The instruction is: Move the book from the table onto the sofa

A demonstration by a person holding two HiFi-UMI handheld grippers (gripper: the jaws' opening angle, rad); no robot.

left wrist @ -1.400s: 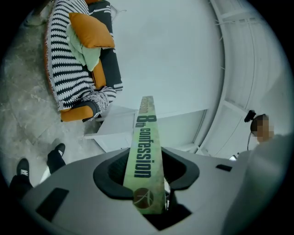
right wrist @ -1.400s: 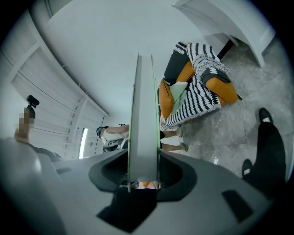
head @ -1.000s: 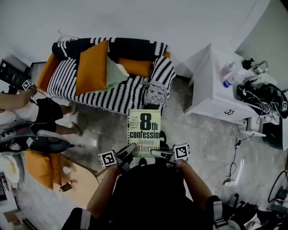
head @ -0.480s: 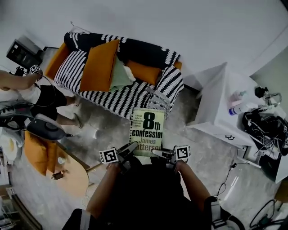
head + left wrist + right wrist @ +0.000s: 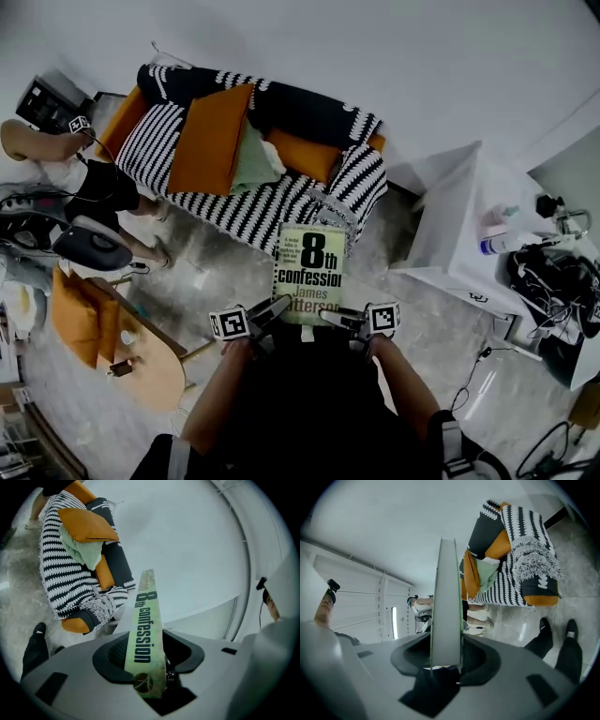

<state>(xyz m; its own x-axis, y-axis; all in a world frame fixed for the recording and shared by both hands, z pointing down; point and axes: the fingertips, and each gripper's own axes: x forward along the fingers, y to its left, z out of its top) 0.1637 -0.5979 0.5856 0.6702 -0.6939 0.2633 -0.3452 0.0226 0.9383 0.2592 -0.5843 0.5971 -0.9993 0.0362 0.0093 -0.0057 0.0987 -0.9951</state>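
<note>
Now the fingers of the left gripper [image 5: 274,307] and right gripper [image 5: 335,317] hold the book [image 5: 309,267] up in the air, near the sofa [image 5: 281,206] but not yet on it.

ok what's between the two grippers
The green paperback book, clamped at its sides by the left gripper and right gripper, as the head view shows.

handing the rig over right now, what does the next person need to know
Left gripper: shut on the book's spine edge.
Right gripper: shut on the opposite edge.
Book: off the table, held flat and cover up over the floor, just short of the sofa.
Done: pickup.
Left: bring it over the sofa seat, set it down, open both grippers.
</note>
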